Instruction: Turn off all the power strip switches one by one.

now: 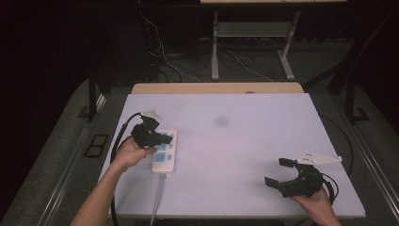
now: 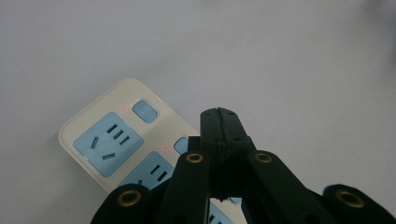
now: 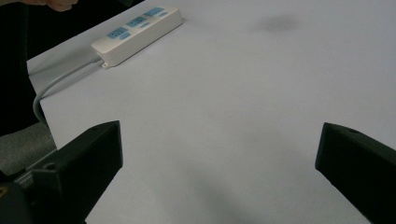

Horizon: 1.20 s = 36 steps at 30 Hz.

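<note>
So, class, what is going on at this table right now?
A person sits at a white table with a two-jaw gripper in each hand. The left gripper, jaws shut together with nothing between them, is over a white power strip with blue sockets, its tips close to one of the blue switch buttons; whether they touch it cannot be told. The right gripper rests open near the table's right corner, away from the strip.

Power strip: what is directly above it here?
The shut left gripper hangs over the power strip, hiding its nearer sockets; one socket and a switch button show beyond the tips.
</note>
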Each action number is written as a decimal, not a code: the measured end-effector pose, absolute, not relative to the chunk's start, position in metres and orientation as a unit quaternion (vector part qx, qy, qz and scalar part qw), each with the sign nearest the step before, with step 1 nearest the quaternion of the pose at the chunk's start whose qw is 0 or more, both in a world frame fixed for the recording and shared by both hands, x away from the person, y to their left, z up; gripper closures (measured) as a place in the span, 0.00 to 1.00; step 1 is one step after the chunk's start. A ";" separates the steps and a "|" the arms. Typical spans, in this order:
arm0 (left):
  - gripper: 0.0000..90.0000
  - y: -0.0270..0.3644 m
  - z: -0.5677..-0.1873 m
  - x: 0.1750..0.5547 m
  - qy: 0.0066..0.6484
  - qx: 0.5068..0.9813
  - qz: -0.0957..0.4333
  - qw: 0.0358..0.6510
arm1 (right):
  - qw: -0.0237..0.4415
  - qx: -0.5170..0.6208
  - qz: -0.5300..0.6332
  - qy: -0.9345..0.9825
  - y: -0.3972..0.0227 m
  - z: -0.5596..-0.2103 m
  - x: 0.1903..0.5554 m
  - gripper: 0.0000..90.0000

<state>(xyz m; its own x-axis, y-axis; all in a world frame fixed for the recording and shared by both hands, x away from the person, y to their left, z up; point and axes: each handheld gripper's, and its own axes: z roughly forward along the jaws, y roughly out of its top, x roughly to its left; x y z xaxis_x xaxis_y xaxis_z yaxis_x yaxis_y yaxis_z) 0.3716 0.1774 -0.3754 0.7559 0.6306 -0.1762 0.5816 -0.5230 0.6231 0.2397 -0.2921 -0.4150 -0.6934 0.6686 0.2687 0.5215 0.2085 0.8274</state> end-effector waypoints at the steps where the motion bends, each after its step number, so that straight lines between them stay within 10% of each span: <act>1: 0.99 0.177 -0.376 0.372 0.348 0.871 0.035 0.344 | 0.074 0.384 0.498 0.774 -0.292 -0.415 0.240 0.01; 36: 0.99 0.174 -0.400 0.390 0.363 0.875 0.023 0.320 | 0.072 0.382 0.494 0.778 -0.292 -0.416 0.240 0.01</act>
